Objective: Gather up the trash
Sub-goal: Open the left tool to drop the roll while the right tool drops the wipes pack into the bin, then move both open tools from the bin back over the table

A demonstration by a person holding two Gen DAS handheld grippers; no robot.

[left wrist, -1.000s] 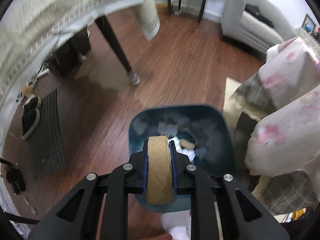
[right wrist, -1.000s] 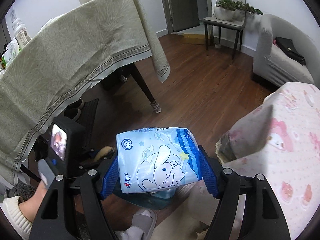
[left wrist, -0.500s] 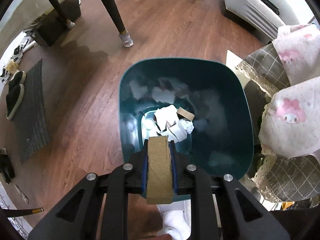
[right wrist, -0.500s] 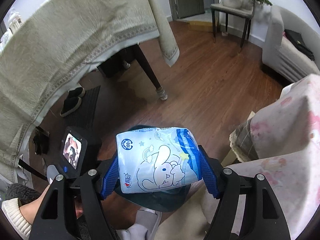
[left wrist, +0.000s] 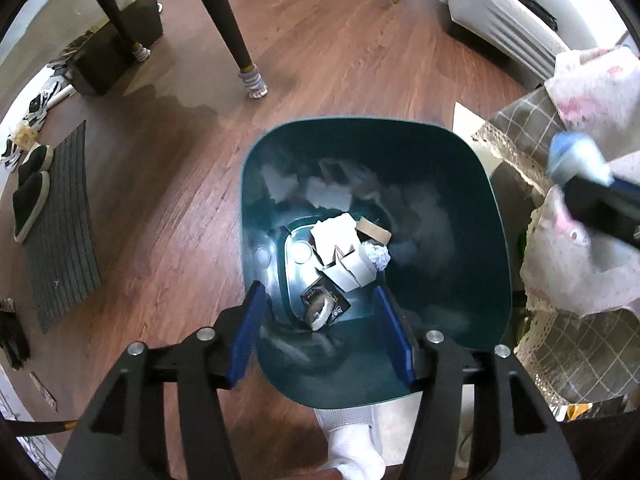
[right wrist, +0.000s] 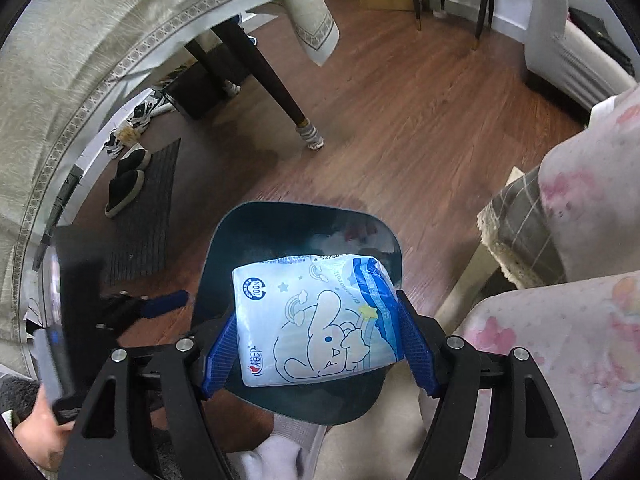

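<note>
Trash bin (left wrist: pixel 460 208), dark teal with rounded corners, stands open on the wooden floor (left wrist: pixel 344 64). At its bottom lie white cartons (left wrist: pixel 340 252), a cardboard tube (left wrist: pixel 374 232), crumpled paper (left wrist: pixel 379 255) and a dark wrapper (left wrist: pixel 322 304). Left gripper (left wrist: pixel 322 332) points steeply down over the bin's near rim, its jaws opening with nothing between them. Right gripper (right wrist: pixel 316 340) hangs above the bin, clamped on a blue tissue pack (right wrist: pixel 316 324). A table leg (left wrist: pixel 224 20) stands beyond.
</note>
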